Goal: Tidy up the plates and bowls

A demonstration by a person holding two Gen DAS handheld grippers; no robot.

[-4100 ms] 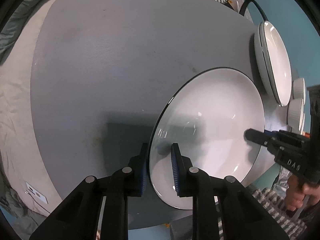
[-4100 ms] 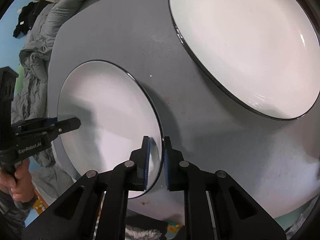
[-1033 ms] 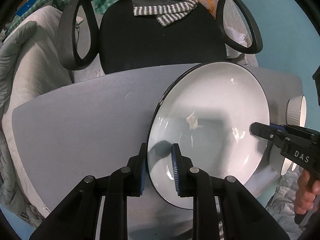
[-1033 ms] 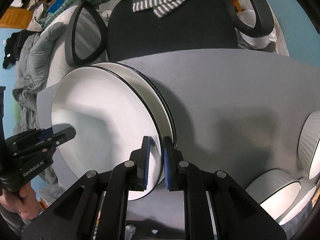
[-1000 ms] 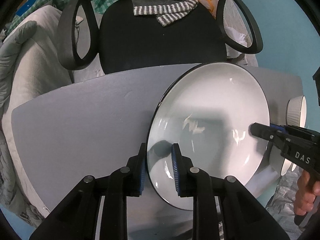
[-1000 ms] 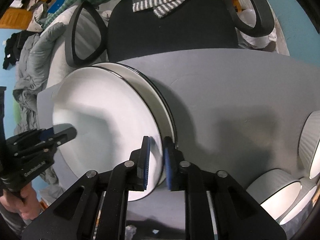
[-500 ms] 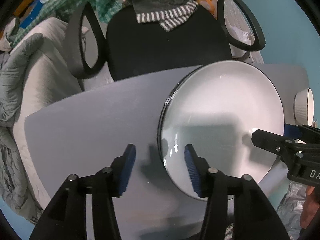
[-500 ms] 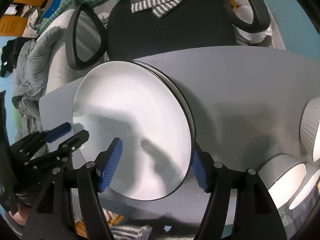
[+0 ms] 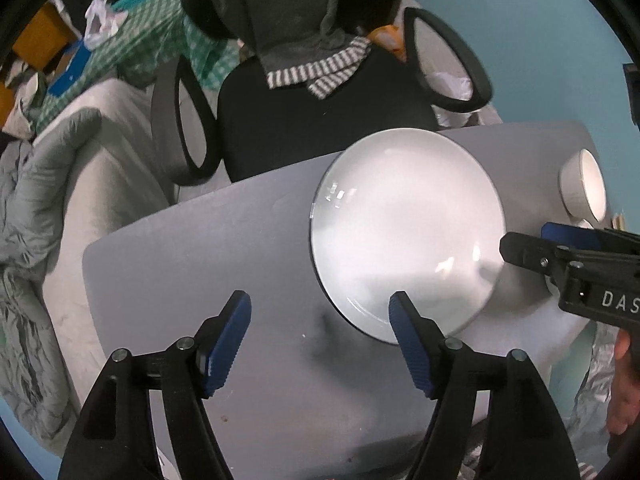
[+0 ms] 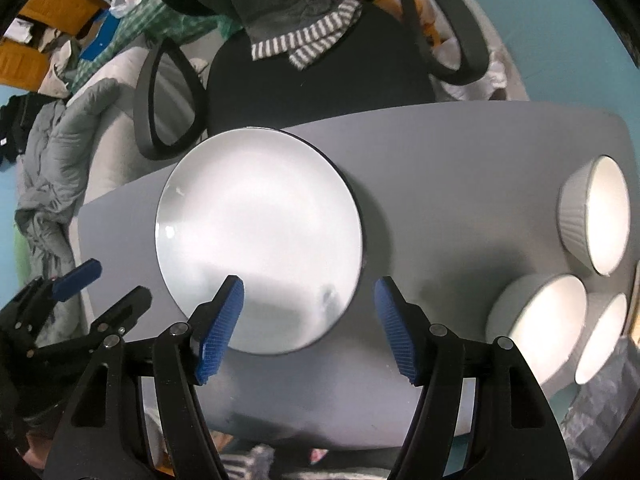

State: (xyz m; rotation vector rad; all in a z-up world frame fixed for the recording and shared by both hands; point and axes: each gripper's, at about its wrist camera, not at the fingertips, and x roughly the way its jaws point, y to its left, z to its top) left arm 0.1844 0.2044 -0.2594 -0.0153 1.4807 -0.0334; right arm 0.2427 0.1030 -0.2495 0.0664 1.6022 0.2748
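Table: we see a grey table [image 10: 460,184].
Plates: we count a white plate stack [image 10: 256,236] resting on it.
Bowls: we find three ribbed white bowls [image 10: 536,320] at its right end.

A white plate [image 9: 404,232] with a dark rim lies flat on the grey table [image 9: 200,264]. The left gripper [image 9: 320,336] hovers with jaws spread wide, holding nothing. The right gripper [image 9: 516,248] reaches in by the plate's far edge. A ribbed bowl [image 9: 584,192] sits beyond.
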